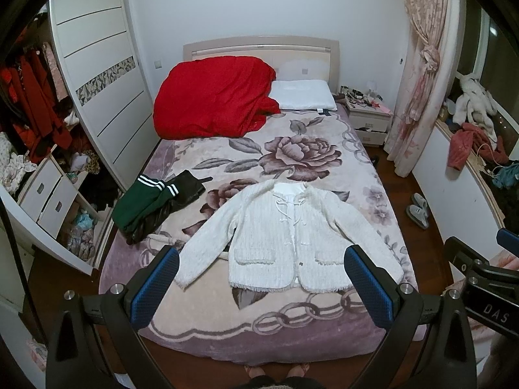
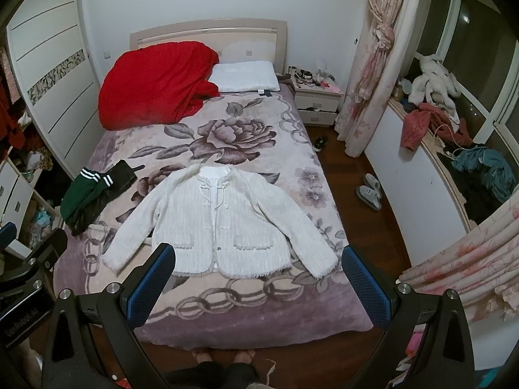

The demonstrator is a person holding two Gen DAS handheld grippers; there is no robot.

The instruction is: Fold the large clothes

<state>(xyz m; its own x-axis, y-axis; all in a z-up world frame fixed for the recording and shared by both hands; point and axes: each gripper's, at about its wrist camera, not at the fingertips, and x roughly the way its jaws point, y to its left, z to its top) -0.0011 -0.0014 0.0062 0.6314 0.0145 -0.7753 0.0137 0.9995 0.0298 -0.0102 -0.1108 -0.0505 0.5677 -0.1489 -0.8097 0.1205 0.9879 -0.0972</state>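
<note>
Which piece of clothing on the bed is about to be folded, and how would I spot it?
Start at the bed with the big rose-patterned blanket. Near its foot end, a fluffy white cardigan lies flat, front up, sleeves spread. Unlike the heap of green striped and black clothes to its left, it is white, alone and laid out.

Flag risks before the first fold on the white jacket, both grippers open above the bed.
1. The white jacket is fuzzy with a fringed hem; fibres may snag on the left gripper or right gripper pads.
2. Loose neck ties could bunch inside a fold.
3. The green and black clothes lie close to one sleeve and may get dragged along.
</note>
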